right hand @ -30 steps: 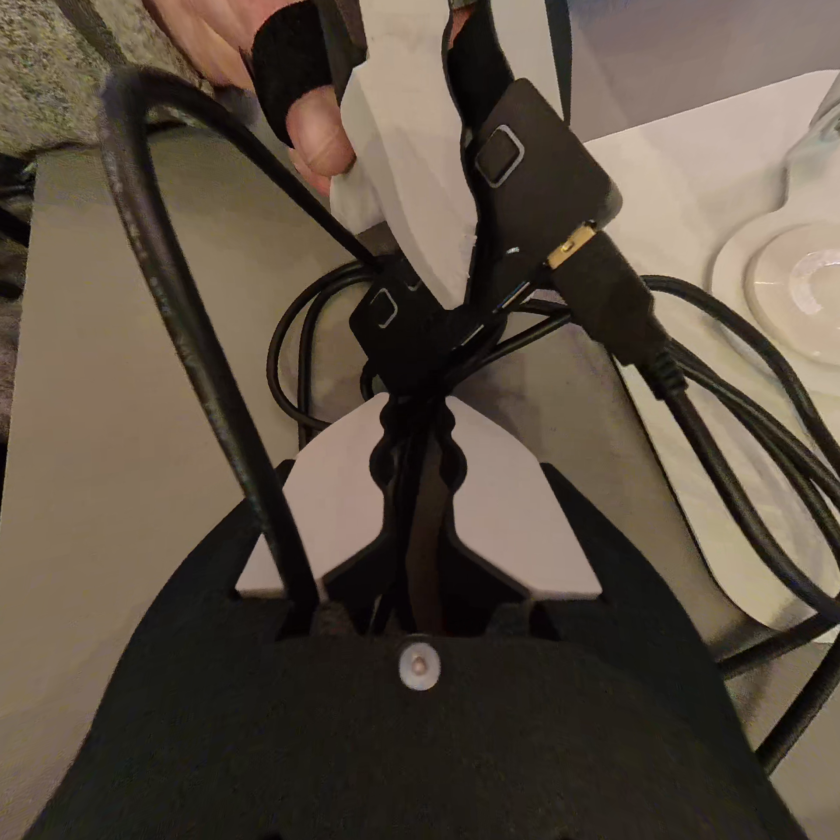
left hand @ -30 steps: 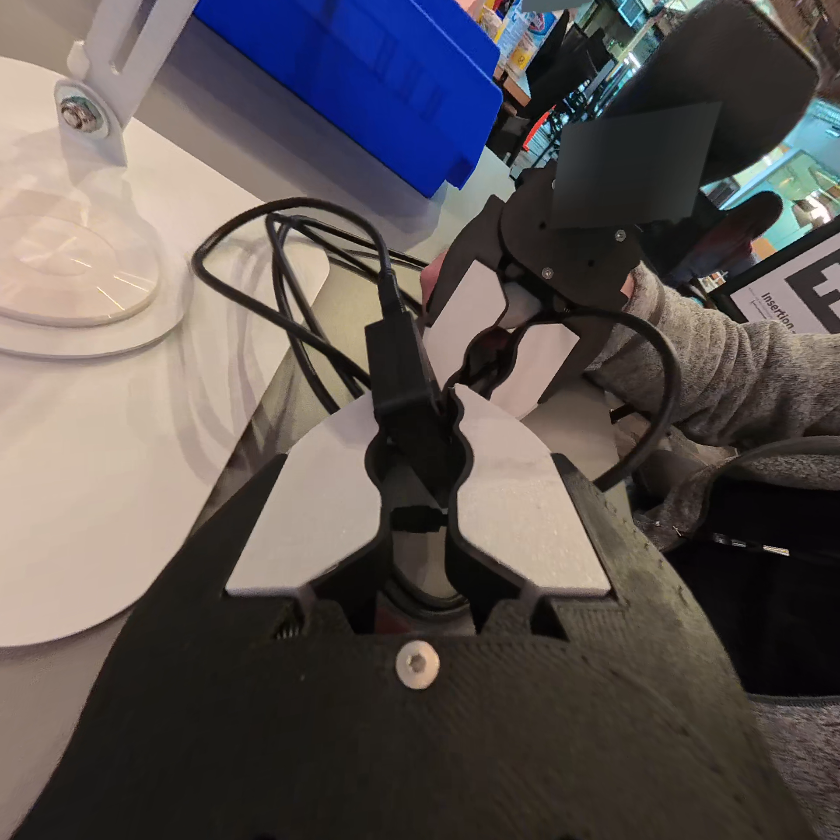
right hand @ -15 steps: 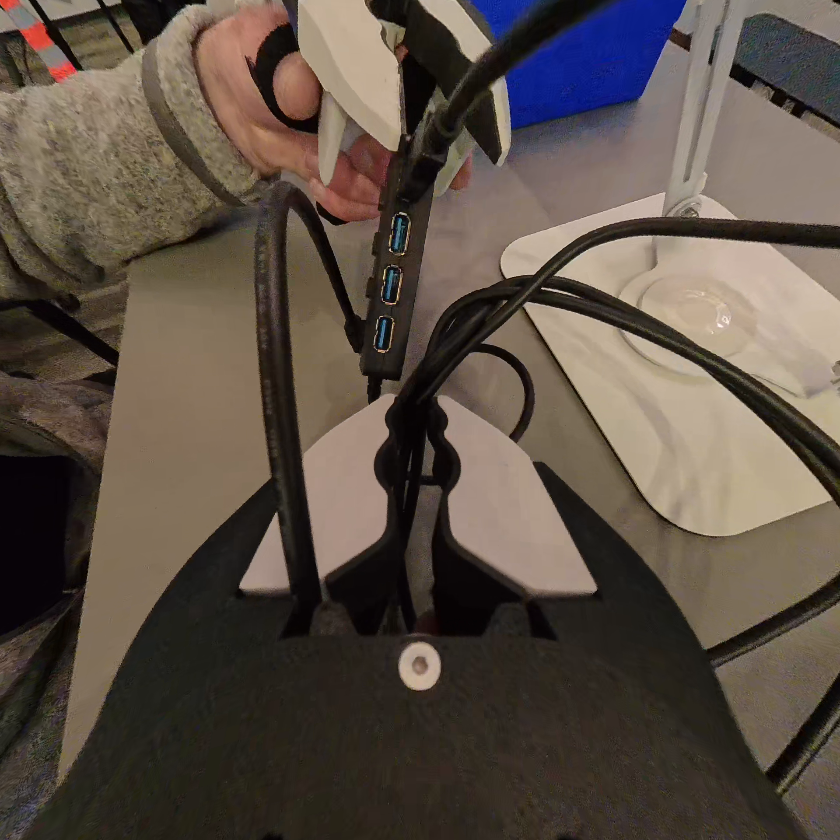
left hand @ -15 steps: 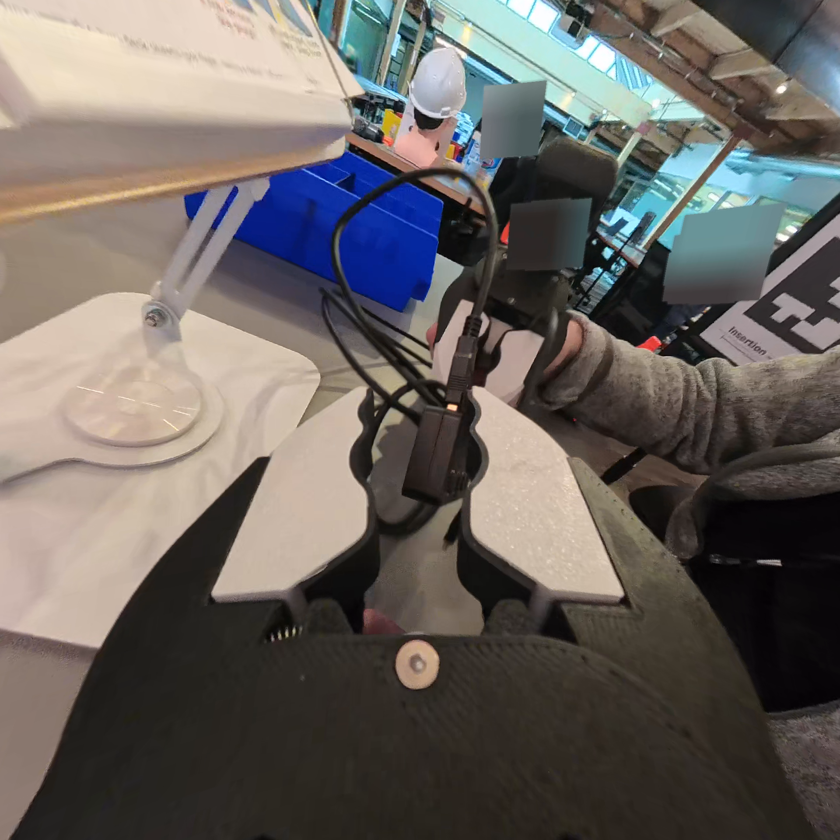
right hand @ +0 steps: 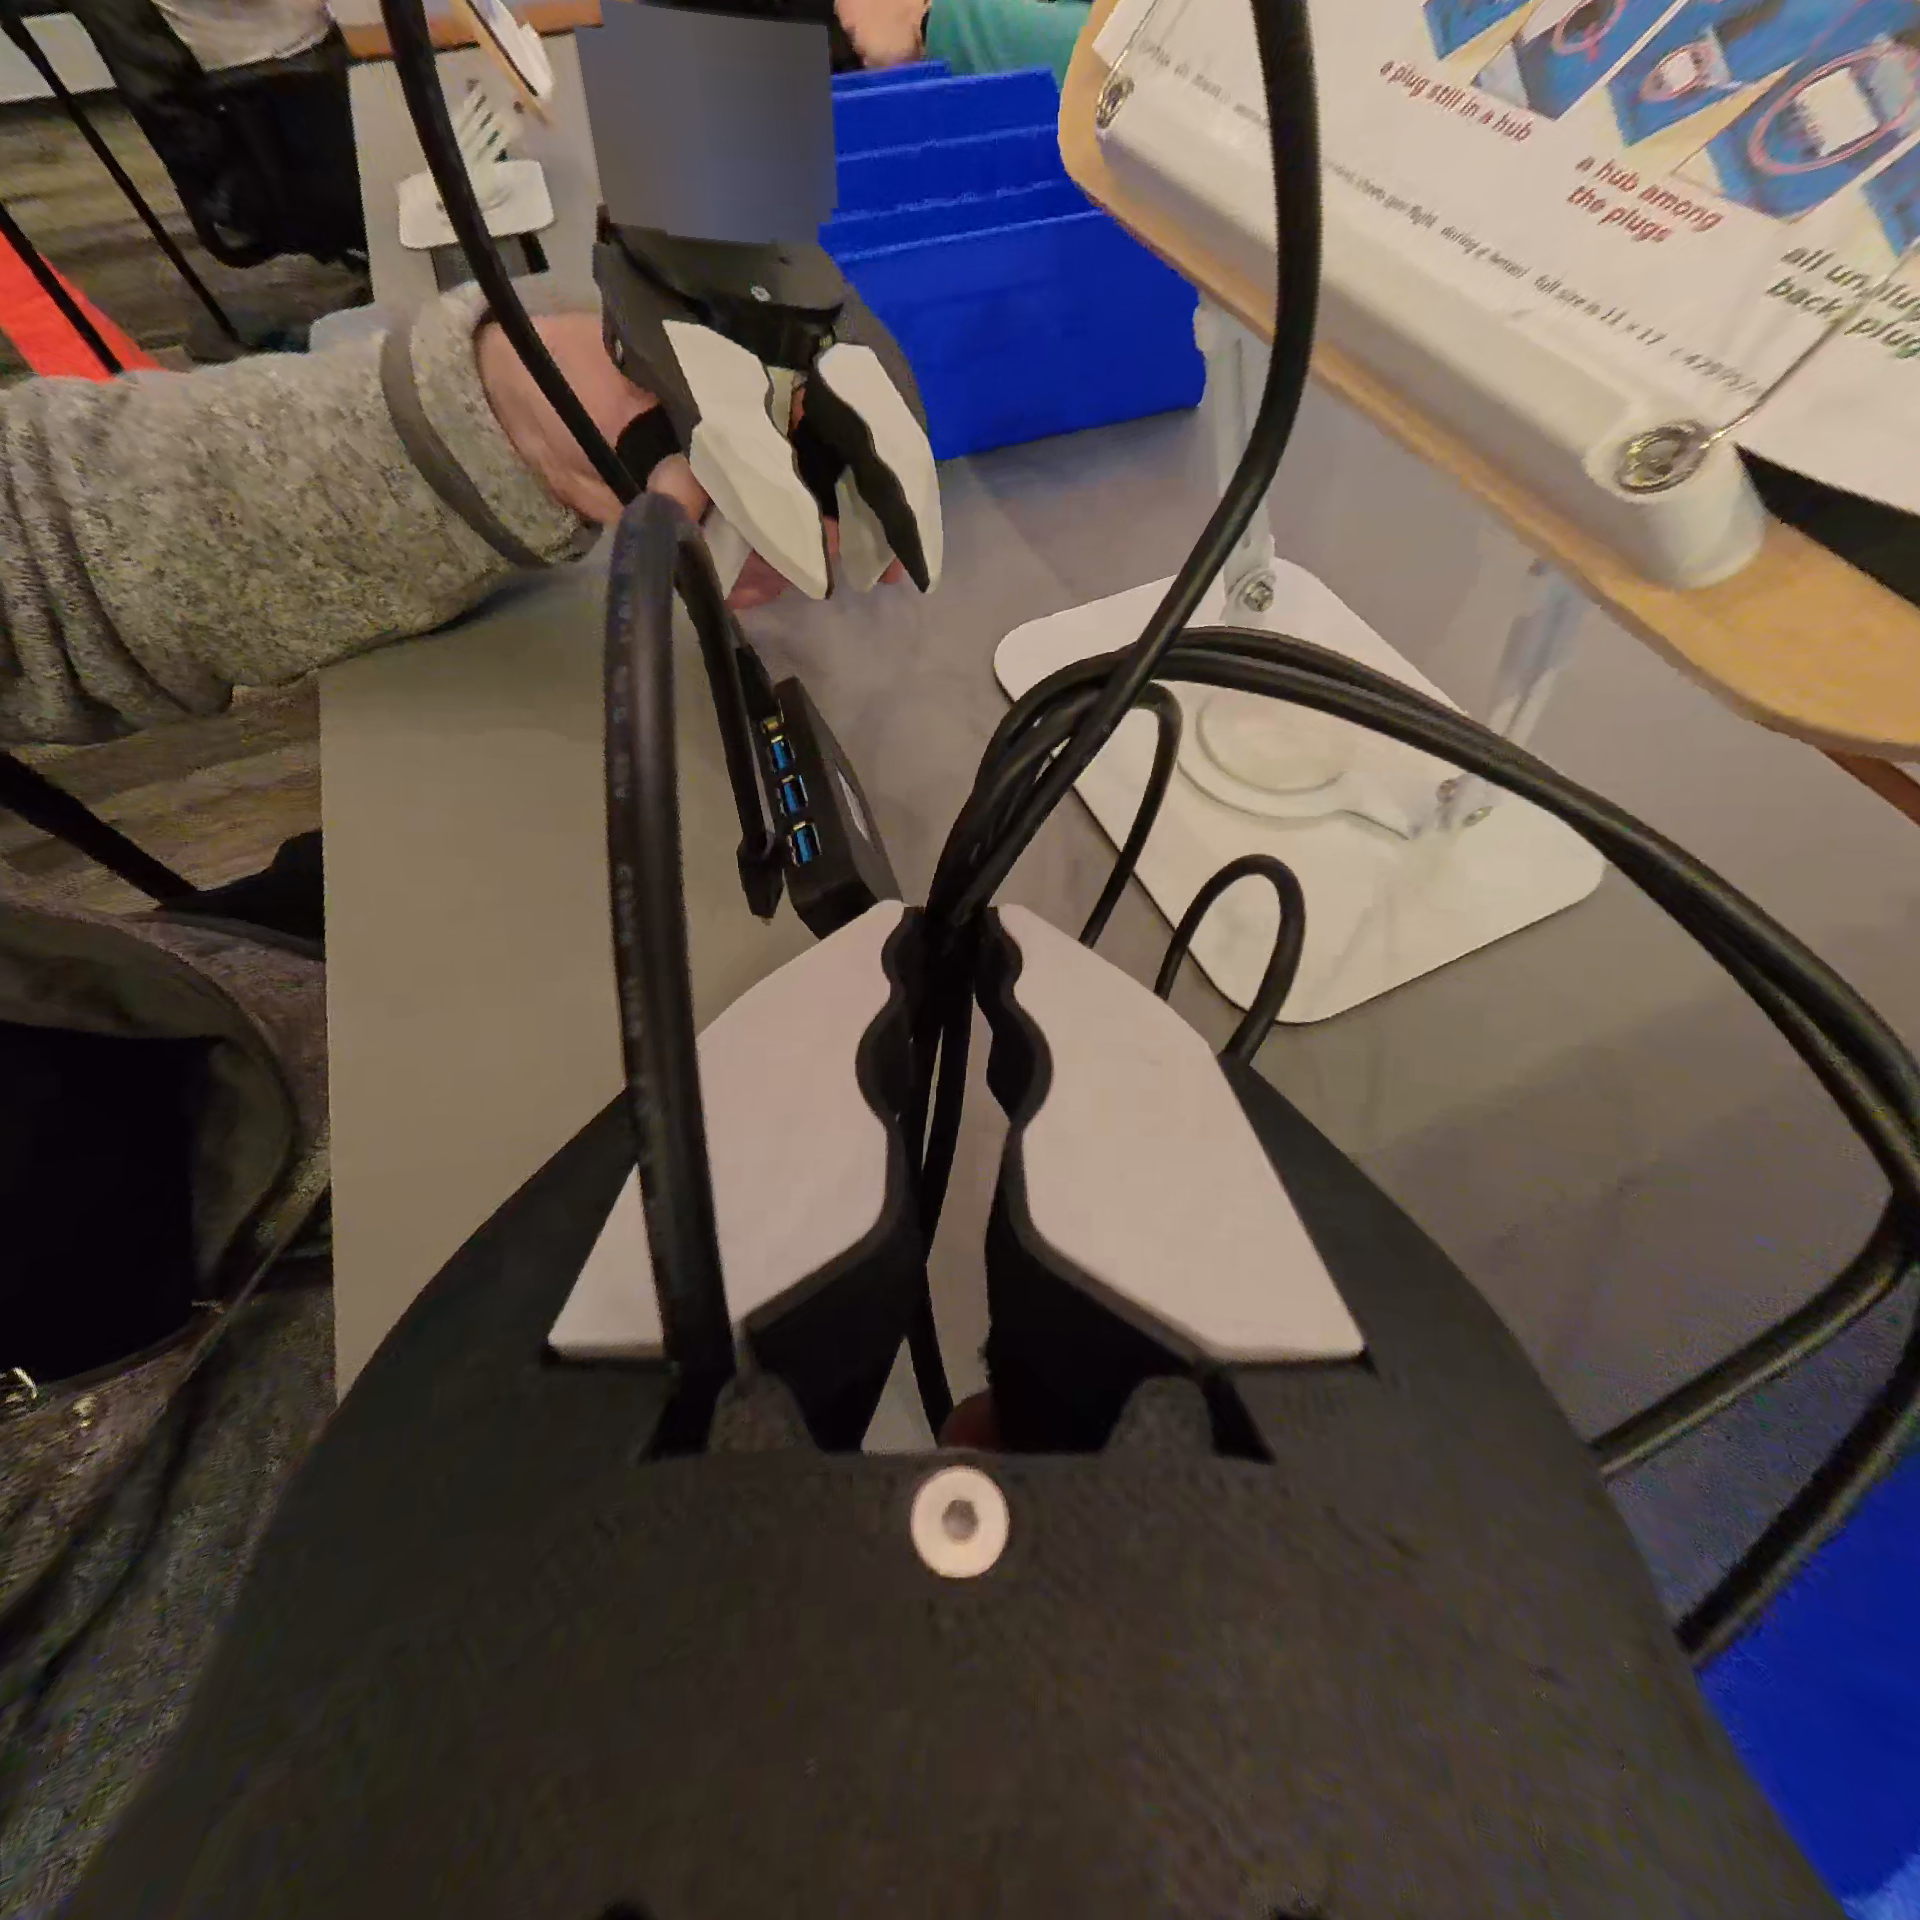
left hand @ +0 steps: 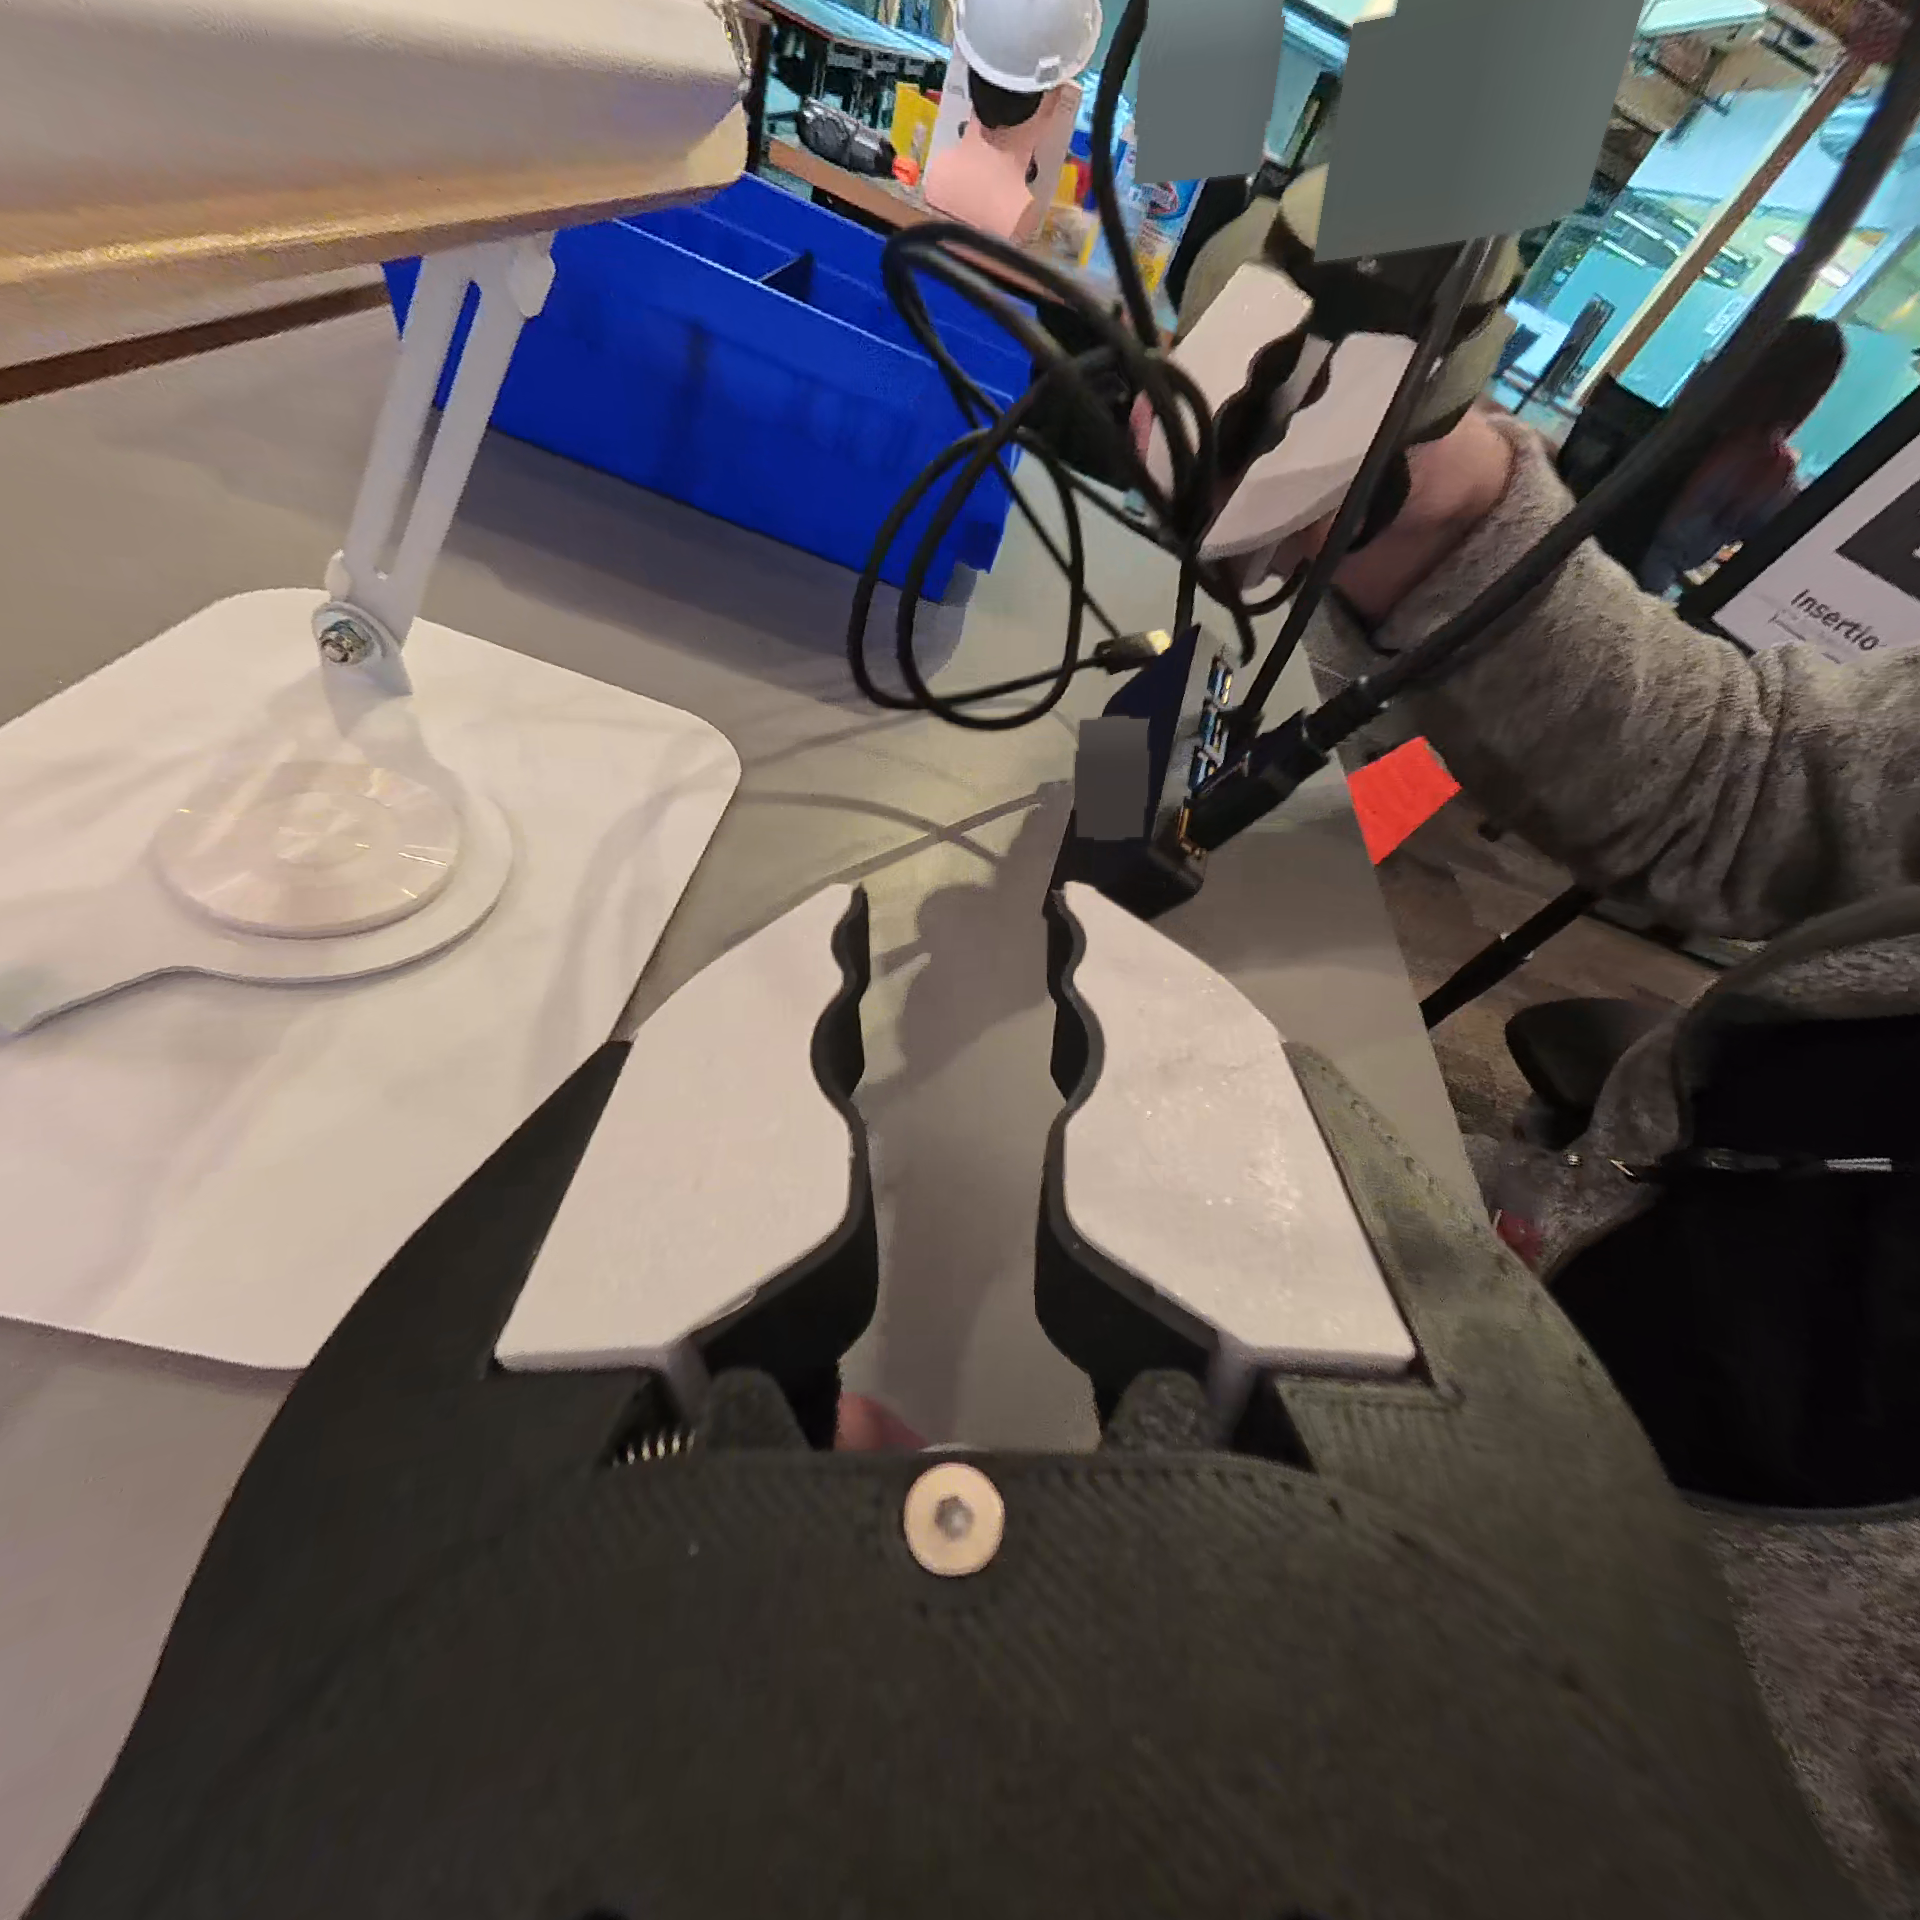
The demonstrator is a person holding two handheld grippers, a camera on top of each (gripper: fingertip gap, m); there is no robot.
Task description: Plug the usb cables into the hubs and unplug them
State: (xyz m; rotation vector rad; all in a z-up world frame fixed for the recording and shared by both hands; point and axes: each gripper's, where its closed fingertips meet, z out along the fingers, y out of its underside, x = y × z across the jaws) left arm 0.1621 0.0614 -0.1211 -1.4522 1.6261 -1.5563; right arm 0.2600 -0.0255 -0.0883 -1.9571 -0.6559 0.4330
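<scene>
My left gripper (left hand: 953, 904) is open and empty over the grey table (left hand: 883, 748); the right wrist view shows it (right hand: 871, 577) with nothing between its fingers. The black USB hub (left hand: 1148, 821) with blue ports stands on end just ahead of its right fingertip, apart from it. A black plug (left hand: 1252, 790) on a thick cable sits at the hub's lower end. My right gripper (right hand: 951, 925) is shut on a bundle of black cables (right hand: 1039, 748), raised above the table. The hub (right hand: 821, 800) is just left of its fingertips. In the left wrist view this gripper (left hand: 1236, 447) holds hanging cable loops (left hand: 935, 520).
A white stand base (left hand: 312, 831) with a tilted board above it fills the table's left side; it also shows in the right wrist view (right hand: 1351, 831). A blue bin (left hand: 727, 364) stands at the back. The table edge runs close to the hub. A person's grey sleeve (left hand: 1610, 727) is at the right.
My left gripper held the hub, opened and drew back; the hub now sits apart from its fingers. My right gripper stayed shut on the cables and rose, lifting the loops.
</scene>
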